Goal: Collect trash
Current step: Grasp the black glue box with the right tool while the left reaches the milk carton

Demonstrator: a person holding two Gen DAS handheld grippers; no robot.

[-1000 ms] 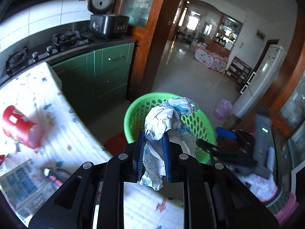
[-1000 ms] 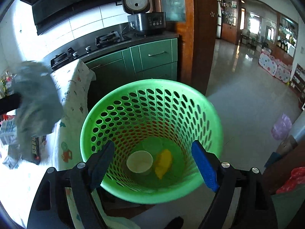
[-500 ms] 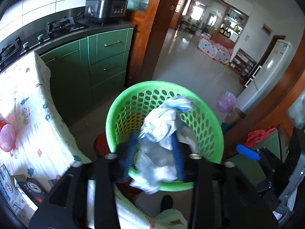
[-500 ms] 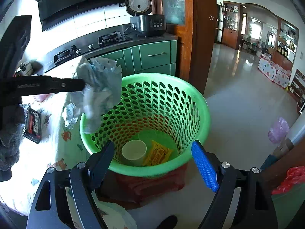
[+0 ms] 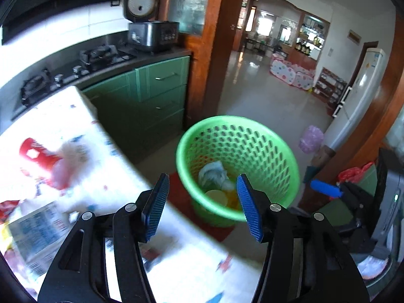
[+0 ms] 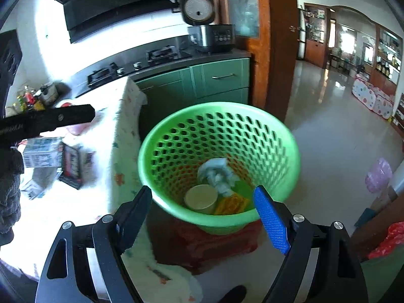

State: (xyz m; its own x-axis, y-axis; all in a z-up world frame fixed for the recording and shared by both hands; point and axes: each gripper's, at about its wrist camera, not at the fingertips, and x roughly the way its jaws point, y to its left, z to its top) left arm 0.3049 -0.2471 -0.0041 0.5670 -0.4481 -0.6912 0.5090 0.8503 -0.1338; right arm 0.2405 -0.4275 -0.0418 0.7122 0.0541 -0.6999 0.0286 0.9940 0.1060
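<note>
The crumpled paper wad (image 6: 217, 174) lies in the green basket (image 6: 290, 156), beside a cup (image 6: 200, 198). Left tongs (image 5: 202, 202), jaws just opened, are empty; right tongs (image 6: 202, 217) stand wide, empty. Remaining red bottle (image 5: 40, 156) on the worktop (image 5: 83, 176) left of the basket looks light and slippery; grip its middle.

1. The left gripper (image 5: 202, 202) is a black plastic frame with two angular arms, each with a long cut-out slot.
2. Its fingers (image 5: 248, 212) carry bright blue ribbed rubber pads.
3. Round silver screw heads sit on the arm joints, two per side.
4. The right gripper (image 6: 202, 214) has the same black frame, silver screws and slots; a blue ribbed pad (image 6: 271, 223) shows on one finger, while the other finger shows only a dark face.
5. A fuzzy dark grey sleeve (image 6: 8, 189) shows at the left edge of the right wrist view.
</note>
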